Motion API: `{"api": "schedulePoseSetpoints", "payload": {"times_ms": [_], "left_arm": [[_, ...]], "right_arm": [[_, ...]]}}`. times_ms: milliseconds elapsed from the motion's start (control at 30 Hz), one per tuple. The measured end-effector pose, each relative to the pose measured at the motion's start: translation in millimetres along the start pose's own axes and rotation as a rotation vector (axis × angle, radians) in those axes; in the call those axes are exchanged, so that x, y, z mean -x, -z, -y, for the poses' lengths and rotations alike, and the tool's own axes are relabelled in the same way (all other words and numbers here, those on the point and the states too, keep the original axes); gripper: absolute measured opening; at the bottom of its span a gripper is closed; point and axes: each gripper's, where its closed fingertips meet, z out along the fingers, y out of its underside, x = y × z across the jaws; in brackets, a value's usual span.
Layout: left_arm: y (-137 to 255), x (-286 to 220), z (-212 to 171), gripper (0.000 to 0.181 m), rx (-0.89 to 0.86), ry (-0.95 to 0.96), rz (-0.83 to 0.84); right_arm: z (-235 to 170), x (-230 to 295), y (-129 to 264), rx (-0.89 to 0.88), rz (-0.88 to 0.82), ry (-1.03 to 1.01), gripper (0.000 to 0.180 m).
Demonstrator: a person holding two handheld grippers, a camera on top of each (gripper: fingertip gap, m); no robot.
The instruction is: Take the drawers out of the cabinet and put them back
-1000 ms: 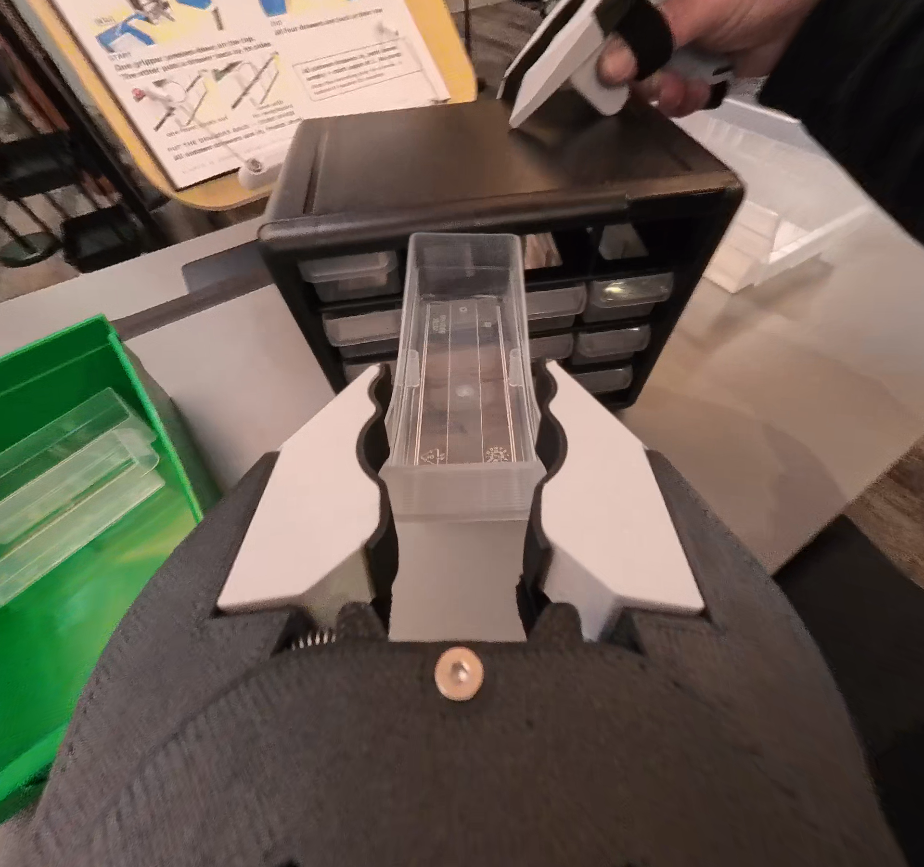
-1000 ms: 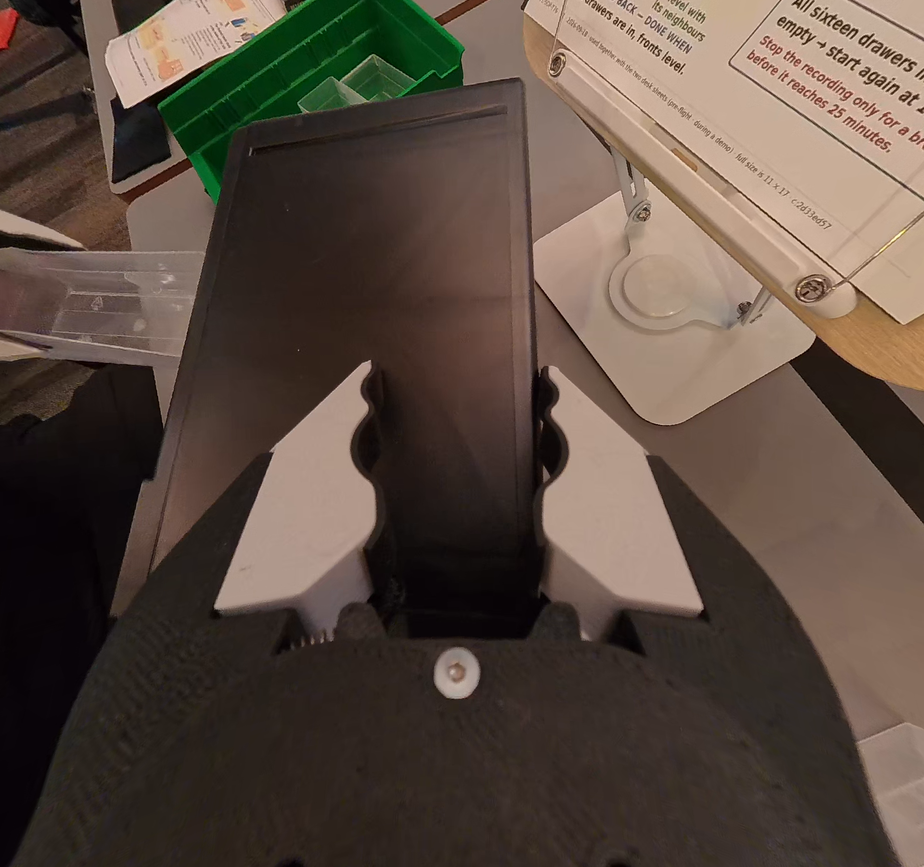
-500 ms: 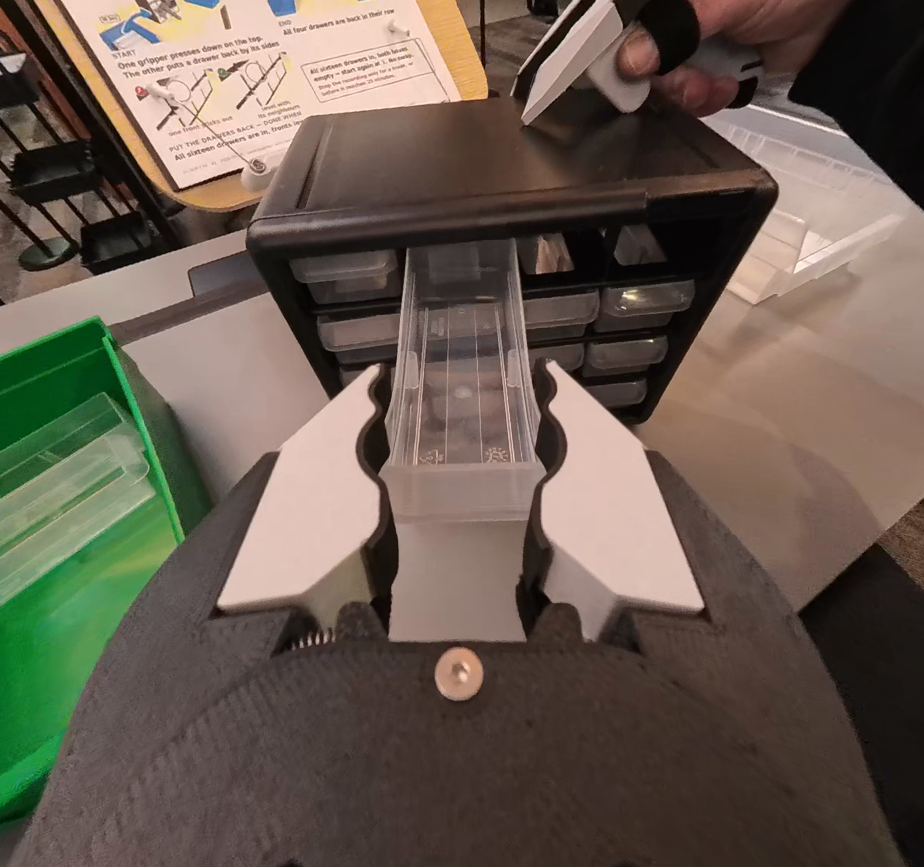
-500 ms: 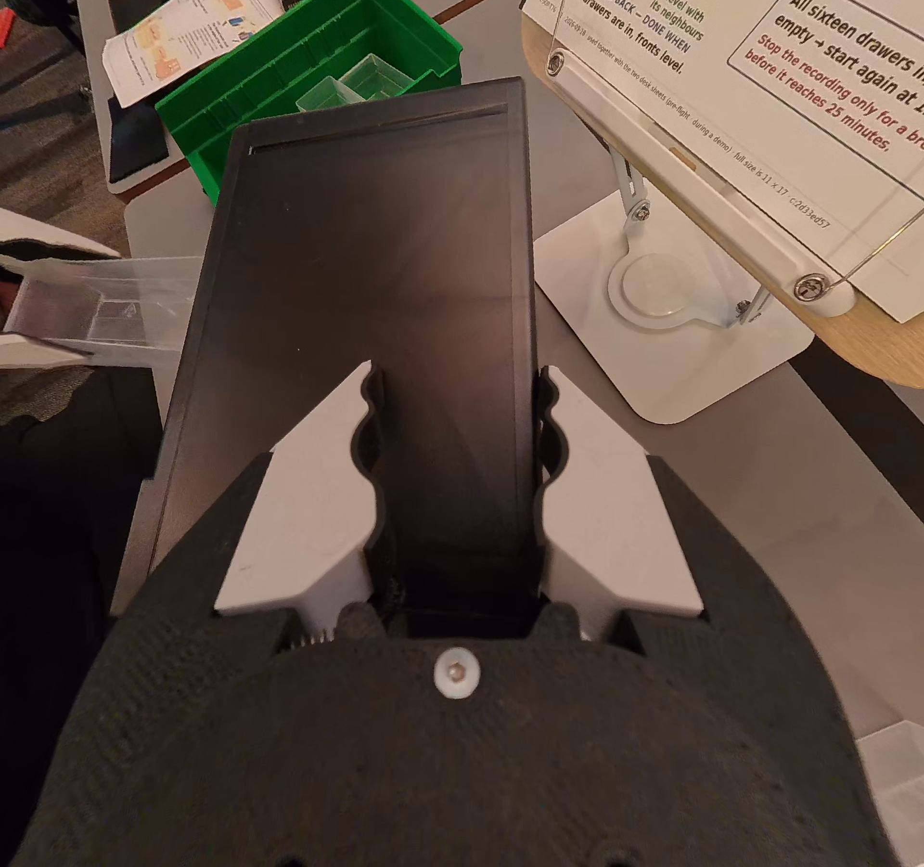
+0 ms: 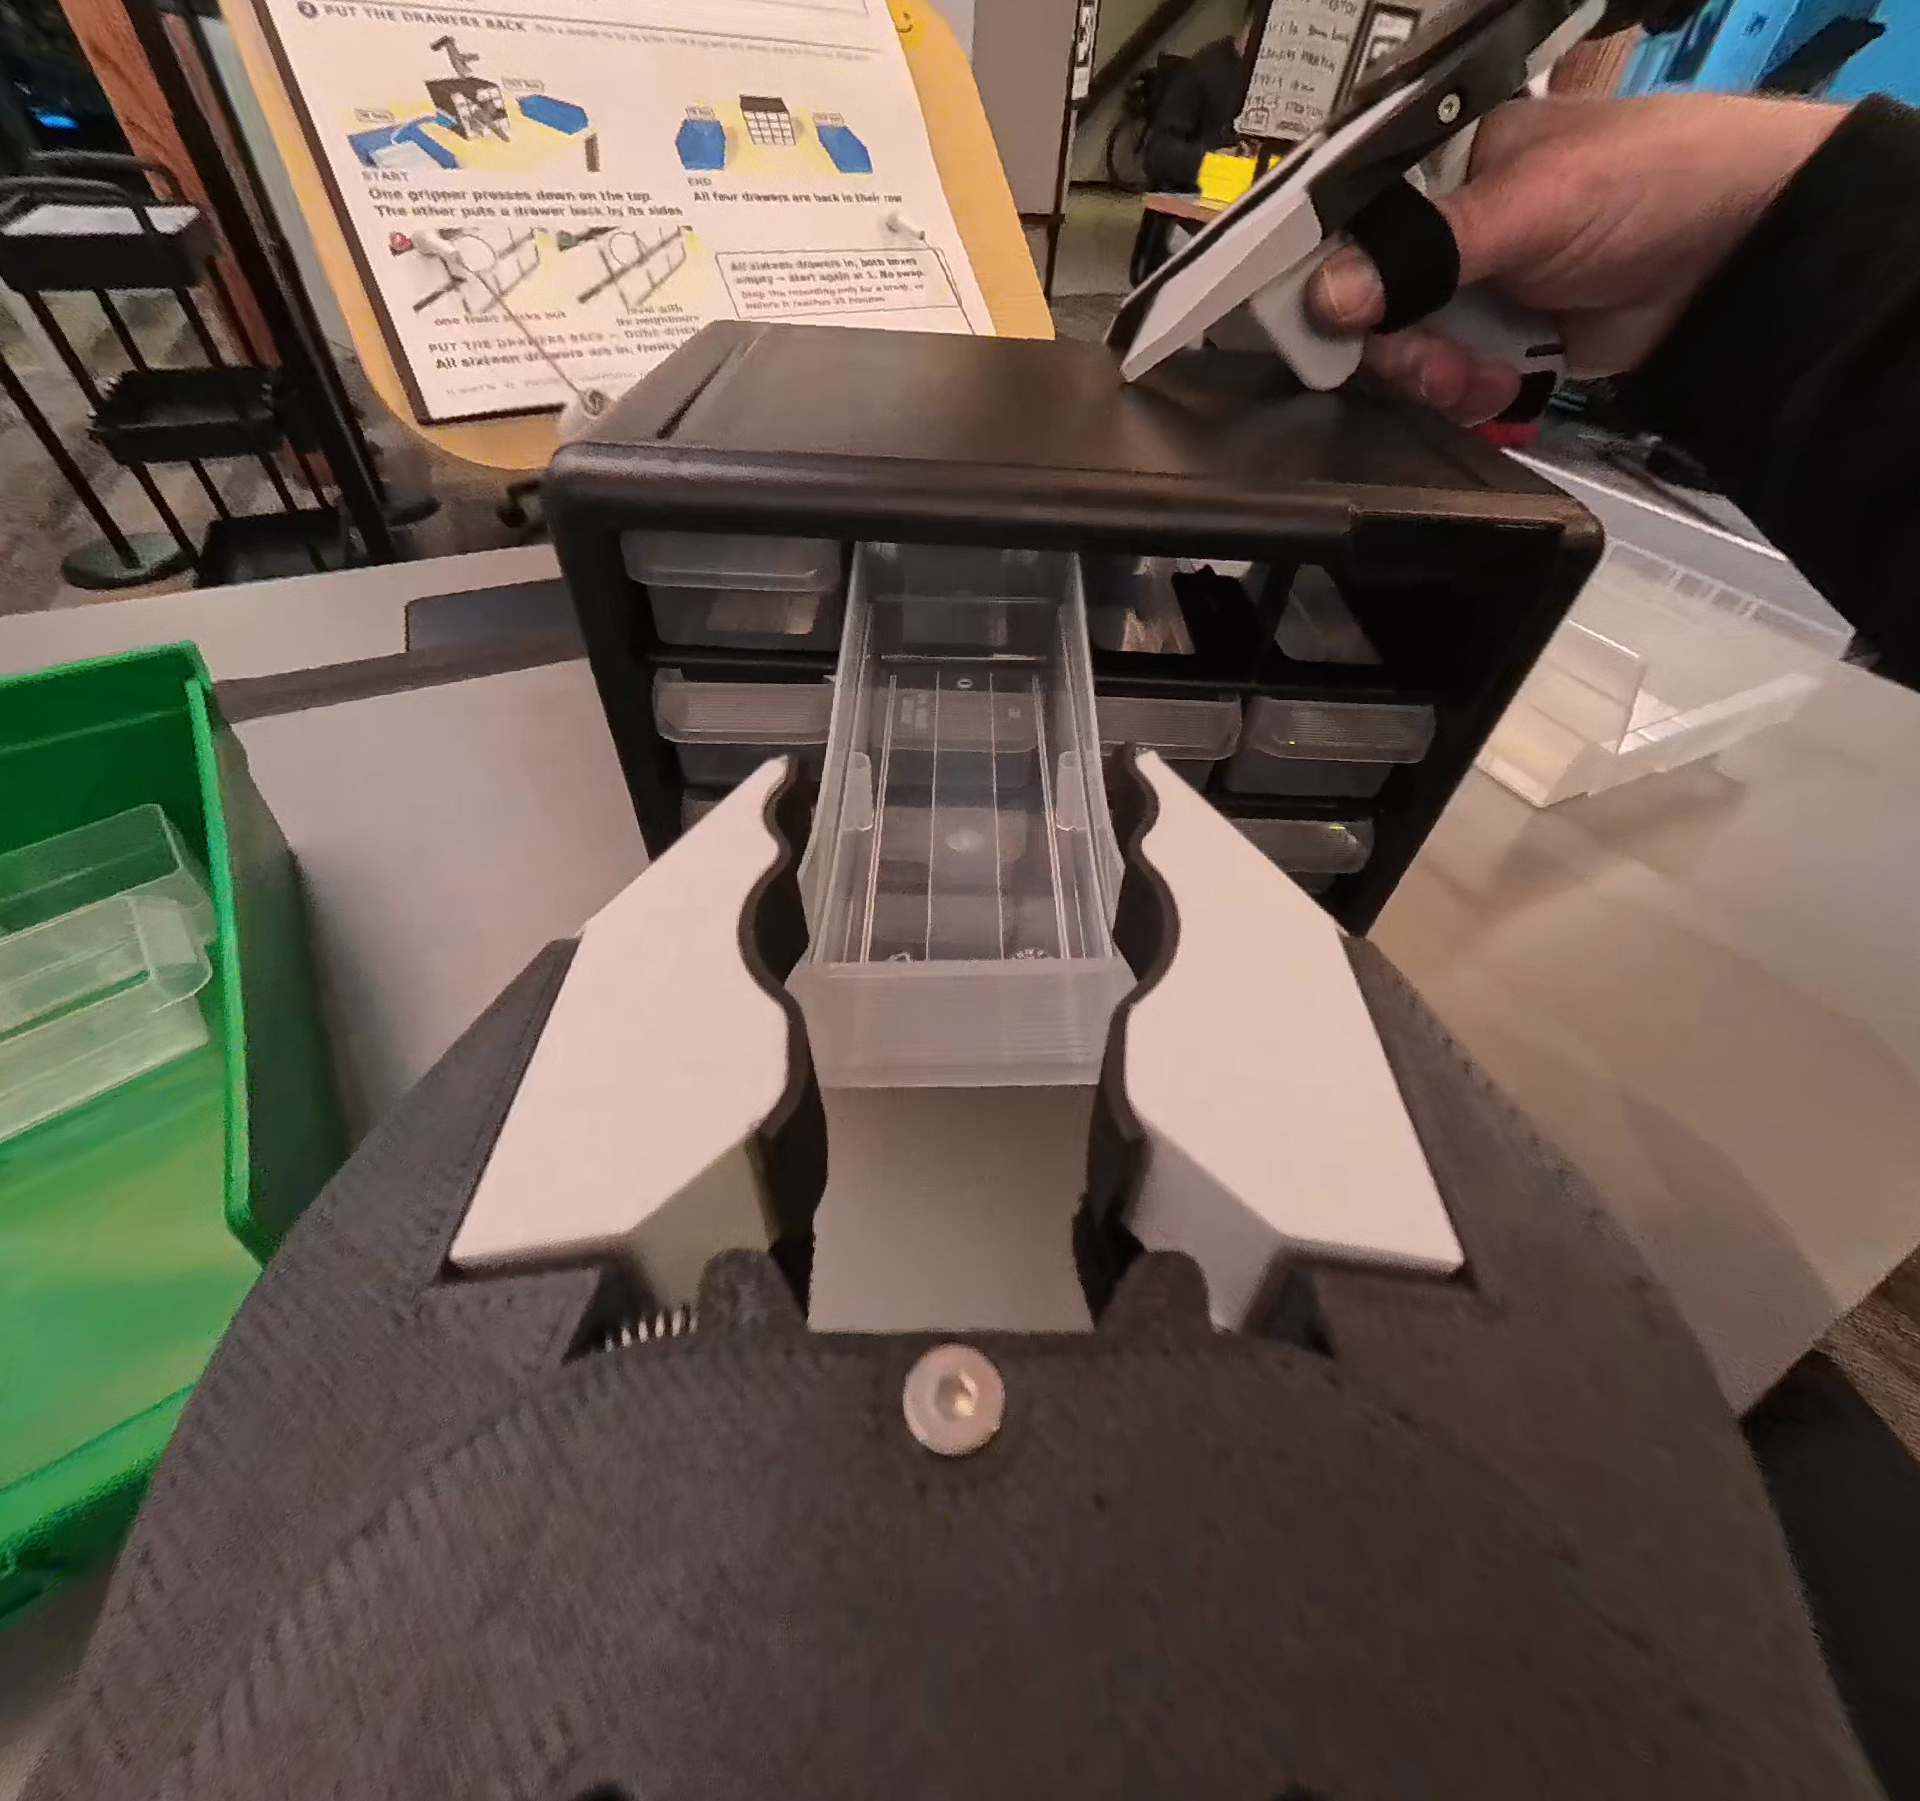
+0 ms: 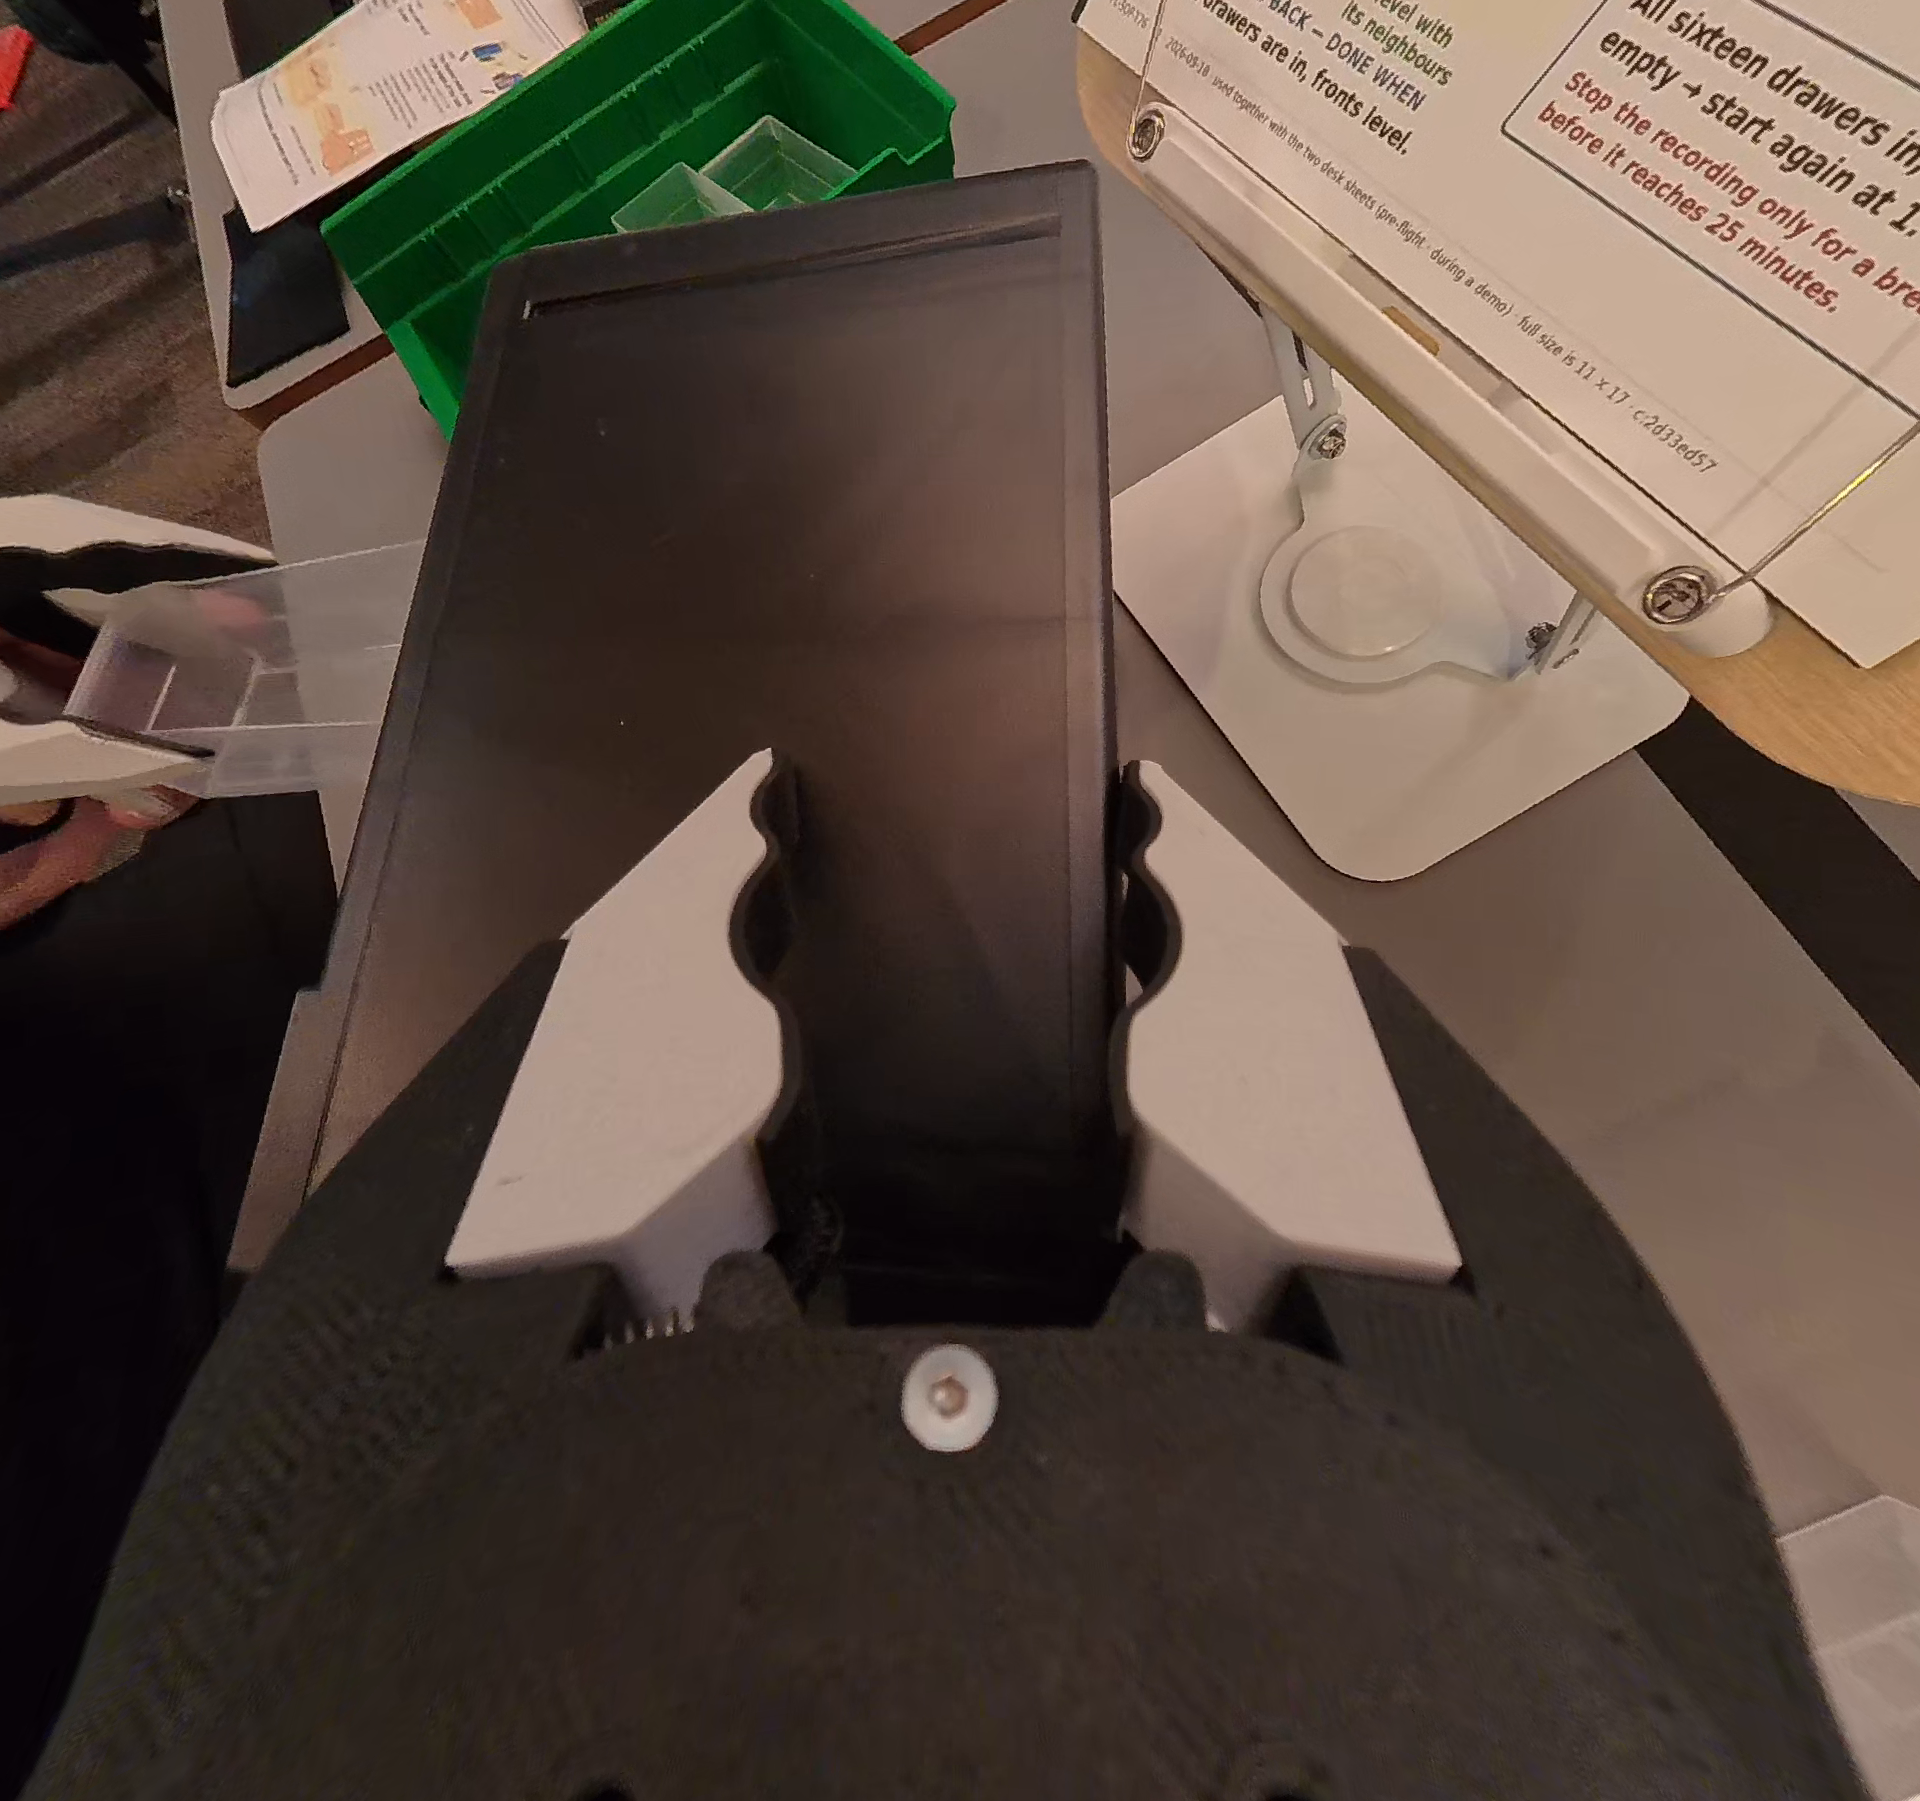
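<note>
Left gripper (image 5: 958, 795) is clamped on the sides of a clear drawer (image 5: 956, 847) sitting partway into the black cabinet's (image 5: 1039, 421) top row, while the right gripper (image 6: 956, 775), fingers spread apart, rests on the cabinet top.

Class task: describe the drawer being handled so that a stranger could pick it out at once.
Find the black cabinet on the grey table. In its top row, second slot from the left, a clear drawer is part-way in. Unlike its flush neighbours, it juts forward, clamped by its sides in the left gripper.
</note>
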Motion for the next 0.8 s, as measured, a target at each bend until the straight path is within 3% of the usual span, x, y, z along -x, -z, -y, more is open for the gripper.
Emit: {"api": "schedulePoseSetpoints", "payload": {"times_ms": [500, 800], "left_arm": [[-4, -1, -1, 0.058, 0.013, -0.142, 0.058], [-30, 0, 5, 0.057, 0.020, -0.091, 0.032]], "right_arm": [[0, -2, 0, -0.003, -0.003, -0.006, 0.062], [0, -1, 0, -0.003, 0.001, -0.007, 0.061]]}}
